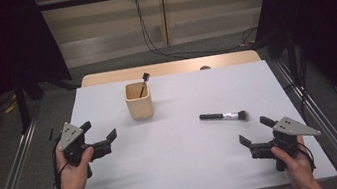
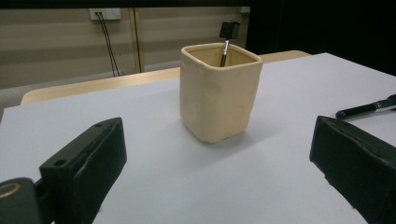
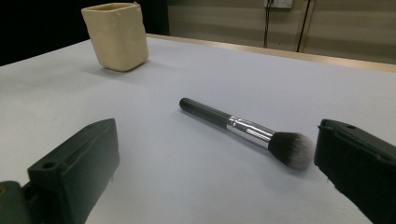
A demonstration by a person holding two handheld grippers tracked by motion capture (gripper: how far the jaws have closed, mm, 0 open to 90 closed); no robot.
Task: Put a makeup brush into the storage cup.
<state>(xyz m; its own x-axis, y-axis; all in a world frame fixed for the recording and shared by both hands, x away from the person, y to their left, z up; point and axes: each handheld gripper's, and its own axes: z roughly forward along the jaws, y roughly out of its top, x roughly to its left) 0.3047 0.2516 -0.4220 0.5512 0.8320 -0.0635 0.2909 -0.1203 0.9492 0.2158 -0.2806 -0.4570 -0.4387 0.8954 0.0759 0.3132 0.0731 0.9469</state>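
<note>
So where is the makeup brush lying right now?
In the high view the makeup brush lies flat on the table, right of the cream cup, just ahead of the open right tool.

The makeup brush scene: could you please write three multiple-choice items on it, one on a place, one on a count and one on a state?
1. Where does the large brush lie?
A. flat on the table, in front of the right gripper
B. inside the cup
C. on the floor

2. How many brushes are in the scene?
A. one
B. two
C. four

3. How do the jaws of the left gripper stand?
A. shut on the cup
B. shut on a brush
C. open, holding nothing

Answers:
1 A, the right gripper view shows it flat on the white top between that gripper's jaws and the cup.
2 B, one lies on the table and a small brush stands in the cup.
3 C, the left gripper view shows both jaws wide apart, short of the cup.
</note>
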